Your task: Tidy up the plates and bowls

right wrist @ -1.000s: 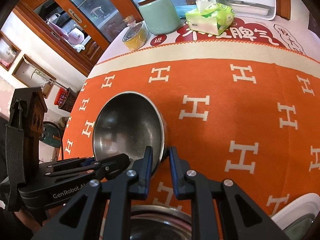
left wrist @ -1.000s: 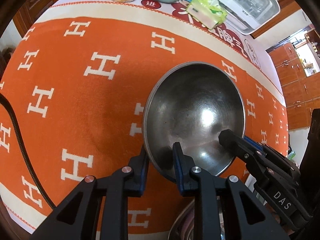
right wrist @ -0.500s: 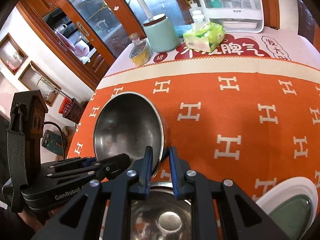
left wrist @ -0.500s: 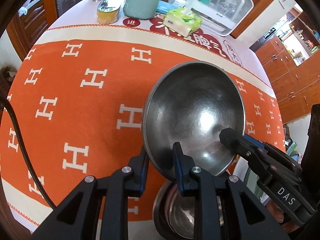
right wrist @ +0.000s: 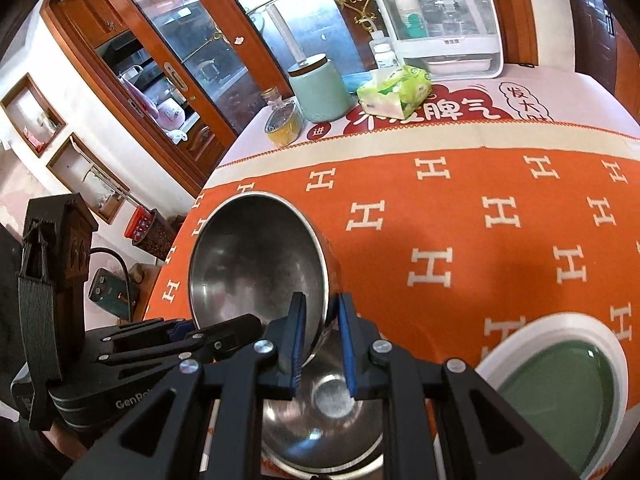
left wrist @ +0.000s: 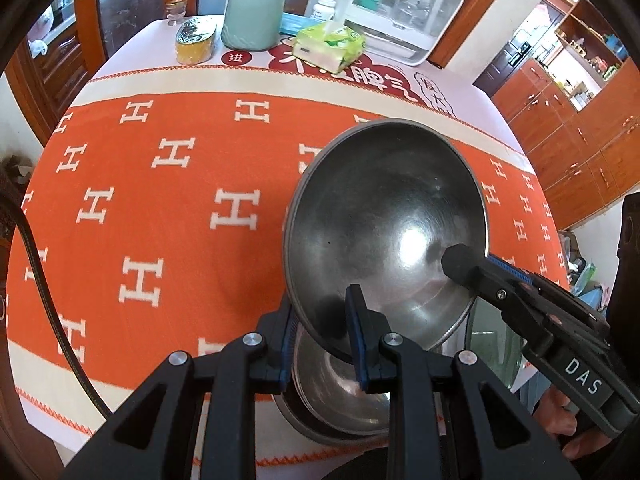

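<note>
While both tools gripped it, the steel bowl (left wrist: 384, 220) hung tilted above the table's near edge — the left gripper (left wrist: 322, 332) clamped on its near rim, the right gripper (right wrist: 320, 336) clamped on the opposite rim. Under it sat a second steel bowl (right wrist: 320, 420), upright on the cloth. Just beside that, to the right, stood a white-rimmed green plate (right wrist: 560, 392).

Surface: an orange tablecloth (left wrist: 160, 200) patterned with white H shapes, cream-bordered, over a pale cover printed with red characters.

Far end of table: a pale green canister (left wrist: 254, 16) with a dark lid; a glass jar of yellow contents (left wrist: 196, 42) beside it; a green tissue pack (left wrist: 328, 48); a white lidded box (right wrist: 440, 24) holding bottles.

Room: glazed wooden cabinet doors (right wrist: 168, 60) behind the table — wooden cupboards (left wrist: 572, 140) off to the right in the left wrist view. A black cable (left wrist: 44, 292) trailed across the cloth's left side.
</note>
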A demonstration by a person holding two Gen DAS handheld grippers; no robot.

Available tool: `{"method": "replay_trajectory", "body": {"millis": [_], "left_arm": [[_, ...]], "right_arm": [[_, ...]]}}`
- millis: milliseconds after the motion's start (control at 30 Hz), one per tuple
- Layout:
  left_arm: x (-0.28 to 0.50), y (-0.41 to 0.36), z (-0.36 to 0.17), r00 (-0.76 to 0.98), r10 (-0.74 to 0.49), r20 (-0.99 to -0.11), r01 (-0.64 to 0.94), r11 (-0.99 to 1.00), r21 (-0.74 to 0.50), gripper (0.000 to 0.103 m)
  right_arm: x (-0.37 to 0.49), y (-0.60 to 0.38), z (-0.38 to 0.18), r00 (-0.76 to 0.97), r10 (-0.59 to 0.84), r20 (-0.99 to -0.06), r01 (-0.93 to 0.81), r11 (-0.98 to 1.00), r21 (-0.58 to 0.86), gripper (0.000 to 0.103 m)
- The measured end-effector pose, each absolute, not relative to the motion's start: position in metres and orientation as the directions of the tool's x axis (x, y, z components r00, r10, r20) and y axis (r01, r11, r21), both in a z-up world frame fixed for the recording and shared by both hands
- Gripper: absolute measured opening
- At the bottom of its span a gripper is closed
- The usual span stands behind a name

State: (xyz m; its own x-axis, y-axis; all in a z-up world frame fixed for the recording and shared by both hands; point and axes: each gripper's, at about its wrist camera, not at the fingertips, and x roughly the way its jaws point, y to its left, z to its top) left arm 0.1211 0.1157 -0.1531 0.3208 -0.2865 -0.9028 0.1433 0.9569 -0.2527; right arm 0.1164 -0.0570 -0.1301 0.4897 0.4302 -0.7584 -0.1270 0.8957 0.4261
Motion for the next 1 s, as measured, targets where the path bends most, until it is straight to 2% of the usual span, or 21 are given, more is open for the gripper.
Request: {"method": "replay_trajectory", "body": {"millis": [733, 800, 867, 1000], "left_arm": [[0.073, 0.093, -0.179, 0.188, -0.268, -0.945, 0.119, 0.961, -0.249, 0.024], [0.070, 0.092, -0.181, 0.183, -0.257, -0.949, 0.118, 0.964, -0.238, 0.027], [0.068, 0.092, -0.182, 0.181, -0.256, -0.950, 0.117, 0.964, -0.238, 0.036], [0.066, 0.091, -0.178, 0.200, -0.237, -0.951, 0.123, 0.969, -0.215, 0.038]], "right_arm": [[0.075, -0.079, -0.144, 0.409, 0.402, -0.819, -0.053, 0.907, 0.418, 0.016], [0.073, -0.080, -0.145, 0.407, 0.403, -0.820, -0.048, 0.906, 0.421, 0.016], [0.070, -0.081, -0.146, 0.405, 0.410, -0.817, -0.048, 0.902, 0.429, 0.016], [0.068, -0.082, -0.148, 0.398, 0.416, -0.817, -0.044, 0.899, 0.436, 0.016]]}}
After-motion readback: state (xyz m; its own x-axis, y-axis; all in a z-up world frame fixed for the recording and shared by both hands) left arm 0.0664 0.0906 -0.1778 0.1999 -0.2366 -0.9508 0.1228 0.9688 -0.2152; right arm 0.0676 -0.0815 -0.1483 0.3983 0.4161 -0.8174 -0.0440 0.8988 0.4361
